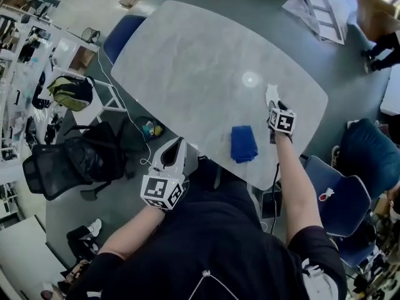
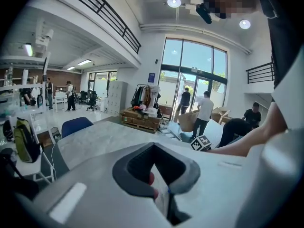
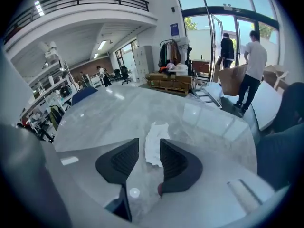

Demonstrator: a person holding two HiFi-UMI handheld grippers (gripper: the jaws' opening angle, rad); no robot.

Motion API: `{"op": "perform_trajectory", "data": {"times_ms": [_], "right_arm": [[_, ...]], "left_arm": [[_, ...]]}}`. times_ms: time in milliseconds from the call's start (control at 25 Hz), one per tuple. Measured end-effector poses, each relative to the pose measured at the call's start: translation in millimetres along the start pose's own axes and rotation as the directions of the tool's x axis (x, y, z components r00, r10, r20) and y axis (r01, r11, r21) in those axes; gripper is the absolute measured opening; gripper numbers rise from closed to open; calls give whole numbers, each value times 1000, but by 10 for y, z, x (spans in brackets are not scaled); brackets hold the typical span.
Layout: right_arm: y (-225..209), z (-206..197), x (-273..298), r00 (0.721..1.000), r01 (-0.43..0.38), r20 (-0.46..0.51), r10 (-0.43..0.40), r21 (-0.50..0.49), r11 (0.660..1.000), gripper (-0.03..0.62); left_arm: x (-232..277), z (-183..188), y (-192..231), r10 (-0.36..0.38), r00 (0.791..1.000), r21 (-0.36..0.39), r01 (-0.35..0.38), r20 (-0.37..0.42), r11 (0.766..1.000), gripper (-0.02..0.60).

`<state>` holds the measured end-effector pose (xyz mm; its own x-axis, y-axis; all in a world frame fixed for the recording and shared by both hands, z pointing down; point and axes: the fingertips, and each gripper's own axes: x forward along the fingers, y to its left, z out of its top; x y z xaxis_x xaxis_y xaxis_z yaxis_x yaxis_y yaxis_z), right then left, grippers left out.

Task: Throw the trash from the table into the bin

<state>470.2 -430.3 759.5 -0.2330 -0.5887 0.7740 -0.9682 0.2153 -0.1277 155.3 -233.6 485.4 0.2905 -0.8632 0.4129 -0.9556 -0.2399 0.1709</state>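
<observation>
Trash not yet lifted: my right gripper, jaws apart, straddles the white paper scrap at the worktop's 3 o'clock side; my left gripper hangs closed and empty. Pickup and binning remain.

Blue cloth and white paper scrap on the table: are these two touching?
Apart. The head view shows a strip of bare table between the blue cloth and the white paper scrap.

Black short-sleeved shirt, left gripper and right gripper each with a pale grey moulded shell, black ribbed pads lining the jaws, a cube of black-and-white square markers at the hand end, thin dark cable below the right gripper.
</observation>
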Motion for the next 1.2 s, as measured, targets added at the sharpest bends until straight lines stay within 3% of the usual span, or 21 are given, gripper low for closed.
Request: {"op": "perform_trajectory", "data": {"times_ms": [400,640,880,1000,1200], "right_arm": [[-96,-259,670,993,72,-93,-72,4,997,207],[-127,-334,689,983,160,-84,-163,-41,986,39],[75,-553,473,981,101,-167,-100,-4,995,35],[321,-523,210,990,48,-136,-48,-4,999,34],[906,-336,-498,995,-90,-35,93,79,993,34]], "left_arm": [[-243,-253,382,97,993,-25,-99,-74,995,0],[-281,-270,447,107,992,-35,-110,-66,993,0],[-267,-195,438,93,995,-40,-95,-47,995,0],[-228,-108,449,74,997,-38,-75,-25,996,0],[-143,8,402,10,1000,-14,-10,26,1000,0]]}}
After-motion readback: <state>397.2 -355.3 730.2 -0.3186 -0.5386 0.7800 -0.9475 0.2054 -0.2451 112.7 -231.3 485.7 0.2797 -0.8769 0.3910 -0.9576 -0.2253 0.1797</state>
